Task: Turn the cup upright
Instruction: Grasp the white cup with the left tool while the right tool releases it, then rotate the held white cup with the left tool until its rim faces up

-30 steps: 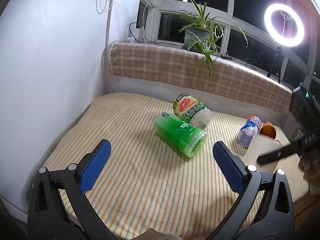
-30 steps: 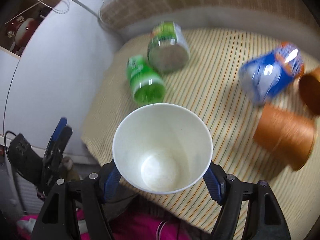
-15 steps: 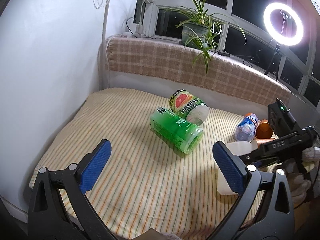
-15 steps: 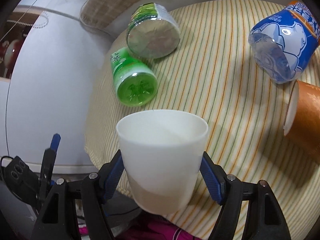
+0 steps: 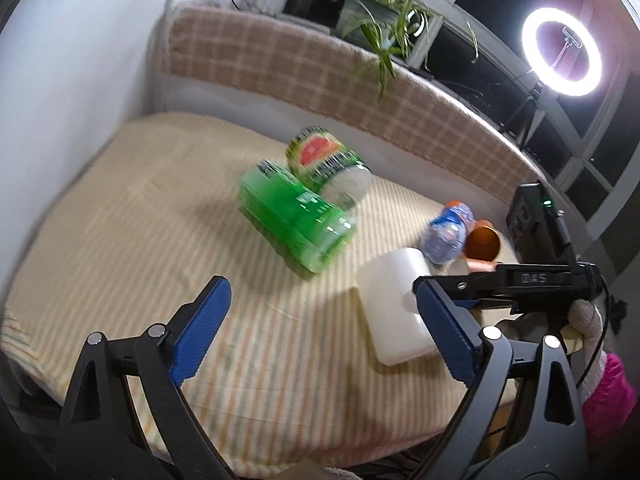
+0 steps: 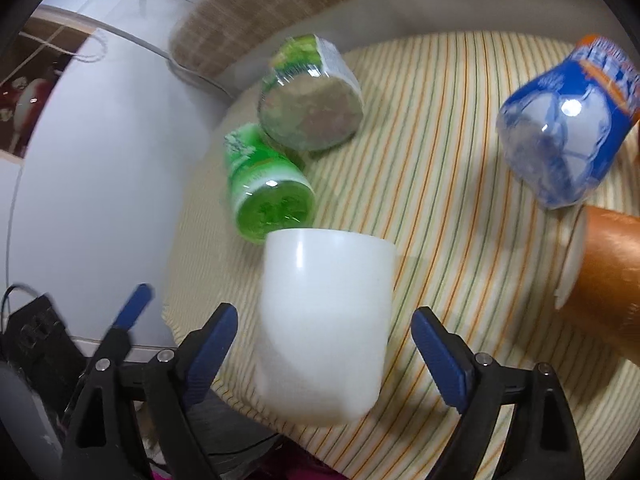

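A white cup [image 6: 324, 320] stands upright on the striped cloth [image 6: 440, 168] near its front edge, rim up. My right gripper [image 6: 324, 340] is open, its blue fingers apart on either side of the cup with a gap on each side. In the left wrist view the cup [image 5: 394, 304] stands at the right, with the right gripper's arm [image 5: 520, 280] beside it. My left gripper [image 5: 320, 336] is open and empty, above the front of the cloth, left of the cup.
A green bottle [image 5: 296, 220] and a watermelon-labelled jar [image 5: 328, 168] lie on their sides mid-cloth. A blue bottle [image 6: 568, 128] and an orange cup [image 6: 608, 276] lie at the right. A white wall [image 5: 60, 80] stands on the left, and a plaid-covered ledge [image 5: 320, 64] with a plant behind.
The right gripper turned the white cup from mouth-toward-camera to upright, set it on the cloth and opened off it. The left gripper's view shifted slightly.
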A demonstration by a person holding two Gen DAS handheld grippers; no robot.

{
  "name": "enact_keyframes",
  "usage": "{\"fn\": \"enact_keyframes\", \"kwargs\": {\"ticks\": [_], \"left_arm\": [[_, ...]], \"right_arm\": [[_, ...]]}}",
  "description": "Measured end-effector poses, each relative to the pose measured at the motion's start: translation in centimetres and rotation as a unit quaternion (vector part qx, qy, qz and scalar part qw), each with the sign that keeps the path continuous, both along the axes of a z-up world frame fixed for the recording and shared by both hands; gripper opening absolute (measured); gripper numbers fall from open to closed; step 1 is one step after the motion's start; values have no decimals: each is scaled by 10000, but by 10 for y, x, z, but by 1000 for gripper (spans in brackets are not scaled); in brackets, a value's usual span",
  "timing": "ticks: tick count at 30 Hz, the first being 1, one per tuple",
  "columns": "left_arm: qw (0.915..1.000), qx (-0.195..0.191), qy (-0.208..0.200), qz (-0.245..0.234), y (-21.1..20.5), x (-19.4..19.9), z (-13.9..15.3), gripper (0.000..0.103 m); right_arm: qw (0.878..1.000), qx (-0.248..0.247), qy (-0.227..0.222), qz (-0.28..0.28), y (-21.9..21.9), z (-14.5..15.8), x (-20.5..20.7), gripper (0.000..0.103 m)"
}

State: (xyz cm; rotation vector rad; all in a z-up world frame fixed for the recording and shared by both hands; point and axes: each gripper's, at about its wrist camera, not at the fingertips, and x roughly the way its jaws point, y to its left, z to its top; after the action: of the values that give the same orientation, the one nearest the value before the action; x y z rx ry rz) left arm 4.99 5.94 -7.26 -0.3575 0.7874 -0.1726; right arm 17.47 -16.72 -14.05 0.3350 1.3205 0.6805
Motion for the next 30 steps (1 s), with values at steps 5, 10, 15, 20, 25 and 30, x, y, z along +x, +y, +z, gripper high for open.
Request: {"fn": "enact_keyframes", "kwargs": {"ticks": [5,10,15,20,25,30], "left_arm": [[9936,-808,621,-497,-9,25,-14,94],[9816,-1331,1196,-661,-18,53,-35,93],[9751,-1508,1489,-648,-26,69,-51,93],[9701,-1637,1659,-678,-32,79,-56,93],[9659,-1743,1785,-696,-40,87,-59,93],[9607,-1787,1999,-721,-47,94,-66,86]], "right_arm": [[9964,-228,-807,-161,-24,31,-30,92],[9818,-789,-1666,-463,-51,50,-73,92],[9592,-1495,-2251,-834,-80,62,-106,94],[9514,-1606,-2327,-1221,-105,67,-117,94],[9486,-1631,-2323,-1402,-116,67,-124,94],[9473,-1626,-2344,-1457,-118,67,-126,94]]}}
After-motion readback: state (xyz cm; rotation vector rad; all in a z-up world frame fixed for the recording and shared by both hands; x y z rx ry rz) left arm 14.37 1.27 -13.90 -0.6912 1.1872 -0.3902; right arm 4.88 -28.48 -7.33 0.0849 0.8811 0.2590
